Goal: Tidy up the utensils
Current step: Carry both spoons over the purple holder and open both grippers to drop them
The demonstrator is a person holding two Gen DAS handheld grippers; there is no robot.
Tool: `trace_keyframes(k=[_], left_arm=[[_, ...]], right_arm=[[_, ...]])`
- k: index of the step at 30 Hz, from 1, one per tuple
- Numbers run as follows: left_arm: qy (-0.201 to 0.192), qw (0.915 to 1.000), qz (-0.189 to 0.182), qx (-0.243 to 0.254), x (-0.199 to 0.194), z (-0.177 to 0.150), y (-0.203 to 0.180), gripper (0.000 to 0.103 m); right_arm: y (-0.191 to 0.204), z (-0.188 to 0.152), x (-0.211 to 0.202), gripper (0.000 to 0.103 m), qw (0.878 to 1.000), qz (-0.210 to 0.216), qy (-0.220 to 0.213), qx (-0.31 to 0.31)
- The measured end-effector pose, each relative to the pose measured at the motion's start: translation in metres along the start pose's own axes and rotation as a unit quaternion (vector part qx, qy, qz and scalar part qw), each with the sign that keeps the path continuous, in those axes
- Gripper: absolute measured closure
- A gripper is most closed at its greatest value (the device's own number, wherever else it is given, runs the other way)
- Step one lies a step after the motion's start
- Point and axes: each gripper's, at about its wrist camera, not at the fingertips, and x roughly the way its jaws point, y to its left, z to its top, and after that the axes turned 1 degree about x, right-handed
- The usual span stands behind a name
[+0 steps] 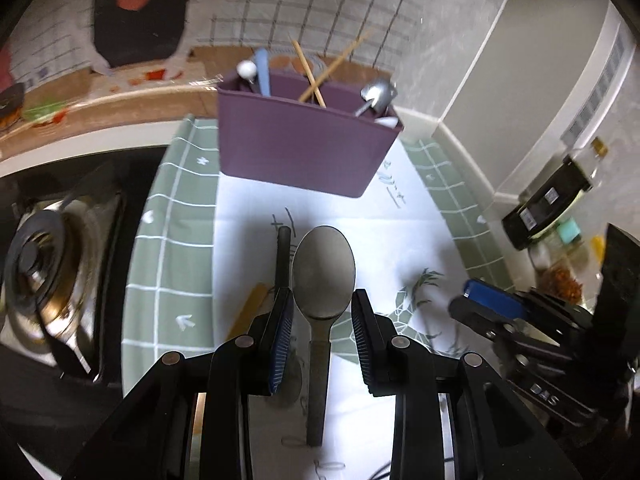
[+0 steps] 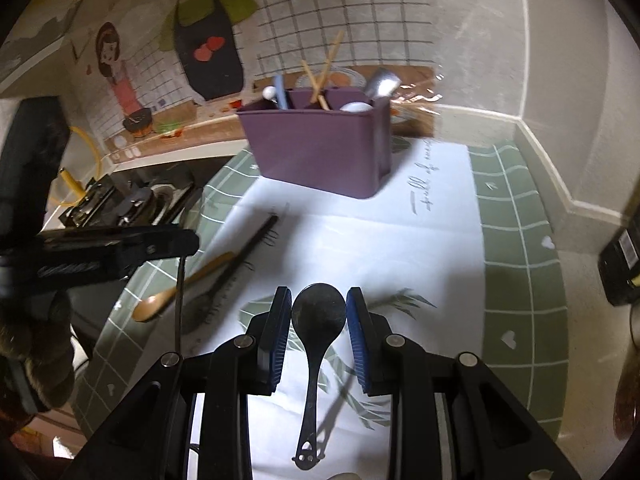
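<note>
While each gripper clamps a spoon by the sides of its bowl, both spoons run lengthwise along the fingers, bowl pointing away, handle back toward the camera. Left gripper (image 1: pixel 323 304) pinches a grey metal spoon (image 1: pixel 323 272); right gripper (image 2: pixel 319 308) pinches a black spoon (image 2: pixel 319 312). Beyond, on the bench's green-and-white mat (image 2: pixel 520 264), a wooden spoon (image 2: pixel 180 286) lies diagonally. Farthest stands a purple utensil holder (image 2: pixel 320 148) with chopsticks (image 2: pixel 320 76) leaning inside.

Grid-tiled wall (image 2: pixel 380 20), cartoon mural (image 2: pixel 200 40), gas stove (image 1: pixel 44 272)
</note>
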Motion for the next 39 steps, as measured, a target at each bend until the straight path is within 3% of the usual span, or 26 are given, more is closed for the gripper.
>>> trace_keyframes(k=[7,12,15,19,22,28,33,39], left_arm=[[-0.039,0.9987,-0.011,-0.029,-0.044,-0.010,0.020,0.072],[-0.080,0.9962,-0.019,-0.027,-0.074,0.007,0.022,0.073],[-0.124,0.9916,-0.034,-0.016,-0.105,0.037,0.016,0.073],[-0.205,0.9774,-0.046,0.026,-0.156,0.105,-0.001,0.073],[-0.236,0.9702,-0.035,0.043,-0.163,0.150,-0.008,0.073],[-0.225,0.9733,-0.038,0.023,-0.114,0.201,0.013,0.073],[-0.184,0.9822,-0.037,0.013,-0.054,0.218,0.030,0.073],[-0.118,0.9926,-0.021,0.013,0.005,0.215,0.042,0.073]], right_arm=[[0.016,0.012,-0.011,0.077,1.000,0.015,-0.021,-0.016],[0.022,0.036,-0.031,0.077,0.998,0.011,-0.056,-0.022],[0.024,0.068,-0.054,0.077,0.995,0.005,-0.092,-0.028],[0.033,0.132,-0.102,0.078,0.985,-0.015,-0.163,-0.058],[0.037,0.178,-0.124,0.077,0.975,-0.027,-0.211,-0.060],[0.019,0.224,-0.102,0.078,0.970,-0.046,-0.235,-0.039],[-0.002,0.229,-0.037,0.077,0.978,-0.044,-0.204,-0.012],[-0.016,0.222,0.026,0.077,0.986,-0.041,-0.163,-0.004]])
